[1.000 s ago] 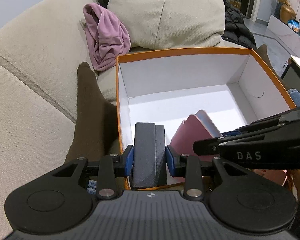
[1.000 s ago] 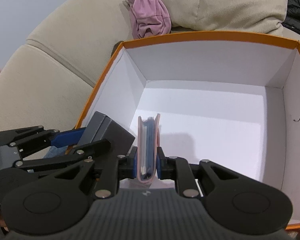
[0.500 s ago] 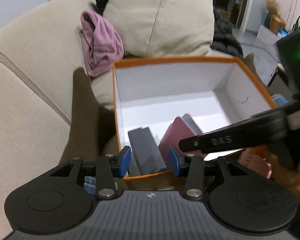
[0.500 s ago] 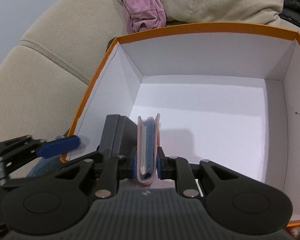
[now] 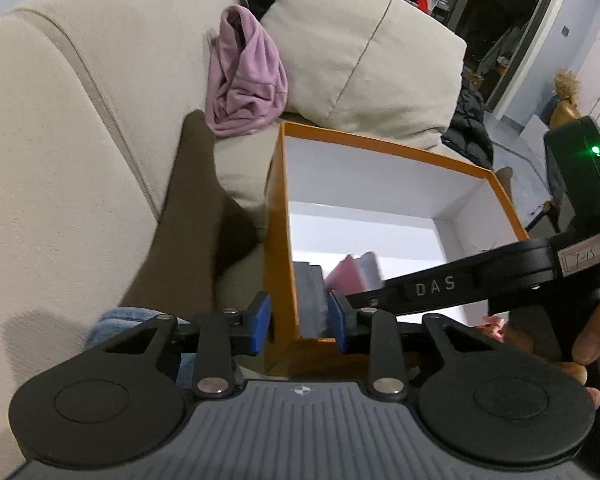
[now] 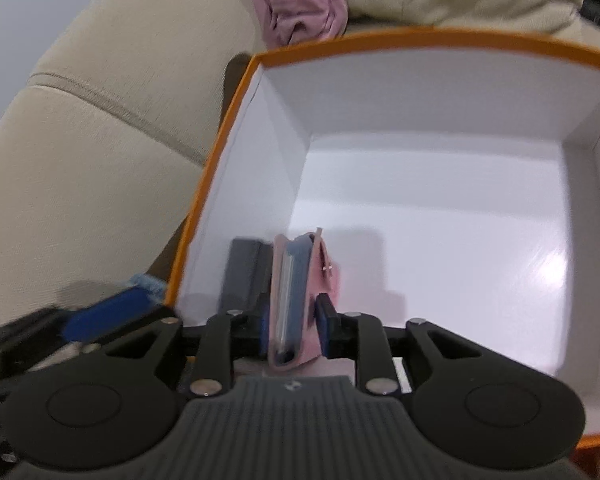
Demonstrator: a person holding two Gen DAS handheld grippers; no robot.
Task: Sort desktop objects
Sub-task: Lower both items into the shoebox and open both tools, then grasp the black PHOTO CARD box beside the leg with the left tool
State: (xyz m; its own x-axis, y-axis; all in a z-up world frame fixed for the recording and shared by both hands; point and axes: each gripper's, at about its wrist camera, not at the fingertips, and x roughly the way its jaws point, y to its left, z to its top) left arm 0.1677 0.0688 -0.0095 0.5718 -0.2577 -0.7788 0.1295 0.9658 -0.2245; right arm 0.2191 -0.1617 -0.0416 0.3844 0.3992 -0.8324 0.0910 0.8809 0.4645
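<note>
Wallet (image 6: pixel 296 300), pink with blue card slots, stood on edge at the near-left of the orange box (image 6: pixel 440 40) beside a dark grey block (image 6: pixel 246 276). The right gripper (image 6: pixel 294 330) had just been opening, pads slack around it, so it looked light, soft and floppy, best pinched across the spine. The left gripper (image 5: pixel 300 316) had just been closing, empty, straddling the box wall.

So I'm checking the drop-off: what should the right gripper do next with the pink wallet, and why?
Probably open wider and lift clear. The right gripper, its jaws just opening, still brackets the pink wallet, already inside the orange cardboard box beside the dark grey block.
</note>
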